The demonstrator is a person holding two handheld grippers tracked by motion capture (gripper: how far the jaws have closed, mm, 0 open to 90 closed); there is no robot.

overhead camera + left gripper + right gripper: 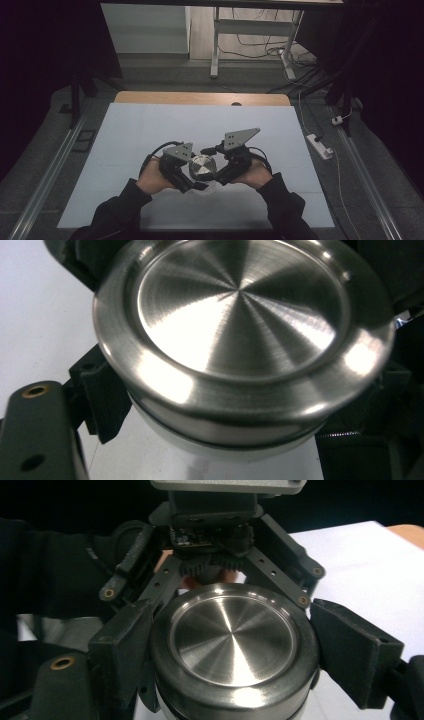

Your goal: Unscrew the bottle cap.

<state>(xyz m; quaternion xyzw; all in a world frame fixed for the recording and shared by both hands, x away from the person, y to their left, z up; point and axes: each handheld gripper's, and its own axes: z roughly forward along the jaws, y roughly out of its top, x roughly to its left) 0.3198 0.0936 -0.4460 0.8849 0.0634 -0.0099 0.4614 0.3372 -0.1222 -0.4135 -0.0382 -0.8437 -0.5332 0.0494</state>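
Note:
A round container with a brushed steel lid (202, 167) hangs just above the white table mat (150, 130), near its front middle. In the left gripper view the lid (240, 315) is very close, with a pale body under it. My left gripper (196, 182) comes in from the left and is shut on the container, its black pads (100, 390) pressing the sides below the lid. From the right, my right gripper (217, 175) is shut on the lid (232, 640), one jaw against each side of the rim. The left gripper's linkage (270, 575) shows just behind the container.
The mat covers a wooden table whose bare far edge (200, 97) shows. Beyond it on the floor are a white desk frame (216, 45) and loose cables (265, 50). A power strip (320, 146) lies on the floor to the right. Dark sleeves enter from the bottom.

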